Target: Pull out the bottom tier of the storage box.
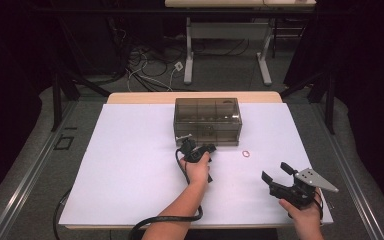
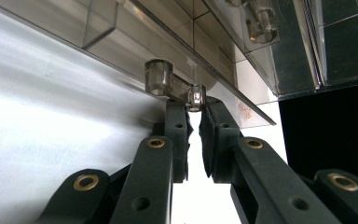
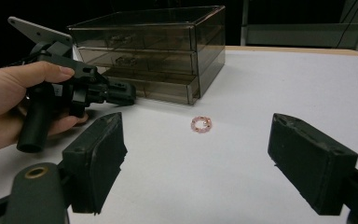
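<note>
Smoky see-through plastic makes up the little drawer box [image 1: 208,120], which sits near the middle of the white table [image 1: 130,165], toward the far side. It has three drawers stacked one over another, and each drawer has a small knob on its front. The left gripper [image 1: 196,148] is right at the bottom drawer. In the left gripper view its two black jaws are squeezed together on the drawer knob [image 2: 196,97], so it is pinching that knob tight. The left hand [image 1: 198,167] wraps around the gripper's handle, and the forearm comes up from the near edge of the table. A black cable [image 1: 166,219] hangs from it and curls along the near edge. Just to the right of the box lies a small pink ring [image 1: 246,154], flat on the table and touching nothing. It sits between the box and the right gripper [image 1: 276,172], and well apart from each. The right gripper is held low near the right corner by the right hand [image 1: 305,214], and it points toward the ring and the box. Its jaws are spread wide with nothing between them. A grey three-cornered plate [image 1: 316,180] sits on top of it. Behind the table there are cords on the floor [image 1: 145,75] and the legs of another table [image 1: 189,55].
</note>
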`<control>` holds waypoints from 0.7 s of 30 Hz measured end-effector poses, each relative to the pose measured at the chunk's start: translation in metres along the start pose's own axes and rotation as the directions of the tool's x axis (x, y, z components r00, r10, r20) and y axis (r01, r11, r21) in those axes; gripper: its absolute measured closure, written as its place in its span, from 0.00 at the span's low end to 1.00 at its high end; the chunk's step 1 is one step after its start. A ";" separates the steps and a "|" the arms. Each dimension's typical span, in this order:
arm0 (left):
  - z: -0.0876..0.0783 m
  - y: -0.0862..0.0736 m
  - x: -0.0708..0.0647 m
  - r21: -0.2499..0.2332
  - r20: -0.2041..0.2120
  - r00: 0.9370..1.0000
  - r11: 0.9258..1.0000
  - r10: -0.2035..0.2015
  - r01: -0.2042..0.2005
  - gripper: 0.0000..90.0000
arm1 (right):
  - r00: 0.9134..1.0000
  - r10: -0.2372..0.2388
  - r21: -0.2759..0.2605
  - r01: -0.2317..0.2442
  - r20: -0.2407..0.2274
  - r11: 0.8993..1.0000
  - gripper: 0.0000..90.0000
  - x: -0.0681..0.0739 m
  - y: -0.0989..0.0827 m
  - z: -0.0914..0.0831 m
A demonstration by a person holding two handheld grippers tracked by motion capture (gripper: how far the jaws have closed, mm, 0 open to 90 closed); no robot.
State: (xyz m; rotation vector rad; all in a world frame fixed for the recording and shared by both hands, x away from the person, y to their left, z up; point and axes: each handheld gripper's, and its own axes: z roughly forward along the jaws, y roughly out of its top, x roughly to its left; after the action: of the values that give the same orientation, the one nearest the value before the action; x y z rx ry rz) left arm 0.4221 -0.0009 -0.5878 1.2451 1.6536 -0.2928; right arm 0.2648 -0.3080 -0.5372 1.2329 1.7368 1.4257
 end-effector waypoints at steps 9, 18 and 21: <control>-0.003 -0.003 0.000 0.010 0.002 1.000 1.000 0.006 -0.006 0.91 | 1.000 0.004 0.002 -0.004 -0.001 1.000 0.20 0.000 0.000 0.000; -0.005 -0.007 0.000 0.014 0.006 1.000 1.000 0.008 -0.008 0.91 | 1.000 0.003 0.001 -0.003 0.000 1.000 0.20 0.000 0.000 0.000; -0.006 -0.007 0.000 0.020 0.008 1.000 1.000 0.009 -0.009 0.91 | 1.000 0.002 0.001 -0.002 0.000 1.000 0.20 0.000 0.000 0.000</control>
State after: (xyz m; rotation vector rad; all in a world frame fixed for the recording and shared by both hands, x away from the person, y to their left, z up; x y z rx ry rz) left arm 0.4123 0.0003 -0.5877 1.2639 1.6416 -0.3089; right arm 0.2647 -0.3078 -0.5372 1.2357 1.7365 1.4264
